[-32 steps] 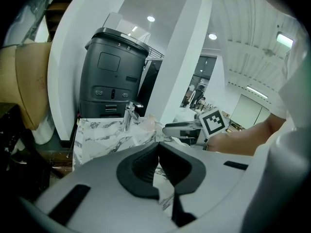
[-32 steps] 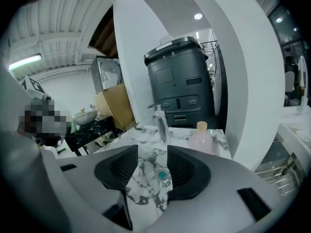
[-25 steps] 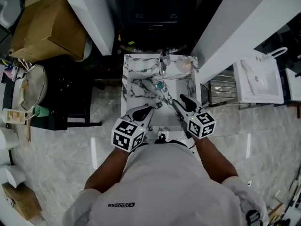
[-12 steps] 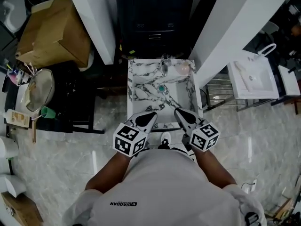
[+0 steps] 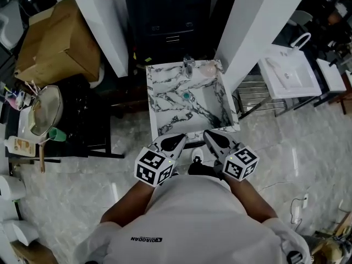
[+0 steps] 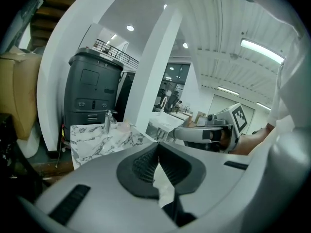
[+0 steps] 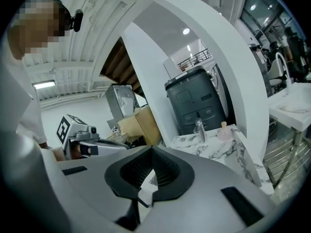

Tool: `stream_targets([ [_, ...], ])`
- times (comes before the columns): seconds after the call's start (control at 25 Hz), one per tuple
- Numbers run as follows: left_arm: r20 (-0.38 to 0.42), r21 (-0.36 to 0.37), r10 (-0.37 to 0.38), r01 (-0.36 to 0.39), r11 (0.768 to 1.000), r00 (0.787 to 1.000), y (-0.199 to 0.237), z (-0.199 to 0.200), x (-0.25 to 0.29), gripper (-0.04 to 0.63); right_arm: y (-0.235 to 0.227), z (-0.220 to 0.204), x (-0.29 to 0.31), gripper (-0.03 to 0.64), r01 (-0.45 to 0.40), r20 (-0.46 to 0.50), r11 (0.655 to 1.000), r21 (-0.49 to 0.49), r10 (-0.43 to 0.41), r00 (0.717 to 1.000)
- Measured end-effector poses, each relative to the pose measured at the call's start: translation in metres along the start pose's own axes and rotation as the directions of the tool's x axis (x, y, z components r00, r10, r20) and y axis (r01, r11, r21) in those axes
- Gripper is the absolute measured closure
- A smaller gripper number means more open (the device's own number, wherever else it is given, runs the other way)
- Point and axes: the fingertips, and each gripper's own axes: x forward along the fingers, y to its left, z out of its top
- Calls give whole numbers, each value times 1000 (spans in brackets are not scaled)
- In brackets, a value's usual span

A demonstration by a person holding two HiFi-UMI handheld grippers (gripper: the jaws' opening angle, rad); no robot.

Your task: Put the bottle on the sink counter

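Observation:
A small pink bottle point(image 5: 209, 67) point(image 7: 224, 131) point(image 6: 121, 125) stands upright on the back right corner of the marble sink counter point(image 5: 165, 76), beside the chrome faucet point(image 5: 188, 65). Both grippers are held close to my body at the sink's front edge, well apart from the bottle. The left gripper point(image 5: 175, 142) point(image 6: 158, 148) is shut and holds nothing. The right gripper point(image 5: 212, 138) point(image 7: 151, 153) is likewise shut with nothing between its pads. Each gripper shows in the other's view, the right gripper point(image 6: 194, 134) and the left gripper point(image 7: 104, 147).
A teal drain plug point(image 5: 186, 96) sits in the basin. A dark appliance point(image 5: 170, 15) stands behind the sink between two white pillars. A cardboard box point(image 5: 55, 37) and a cluttered dark shelf point(image 5: 33, 111) are at the left, a second white sink point(image 5: 289, 73) and a metal rack point(image 5: 250, 98) at the right.
Both grippers have drawn back from over the basin to its front edge, toward my body. The bottle has stayed on the counter's back corner.

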Motion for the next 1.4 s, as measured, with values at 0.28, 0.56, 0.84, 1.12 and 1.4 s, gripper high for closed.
stream_targets([
  [0.28,17,19,-5,5,1000,1000,-19,-2,-13,580,18,1,-18,577,-8,15,998,-58,9,1000],
  [0.56,62,18,48,-49,999,997,-43,7,-14,580,17,11,-34,577,-59,9,994,-91,60,998],
  [0.84,84,-72,68,-62,995,994,-87,6,10,580,5,14,-78,577,-106,-13,986,-132,105,994],
  [1.12,94,-117,117,-105,988,989,-126,2,21,581,-12,10,-127,577,-121,6,983,-136,122,992],
  [1.4,85,-72,179,-173,982,980,-162,-8,23,580,-17,-2,-163,577,-158,-5,980,-125,159,987],
])
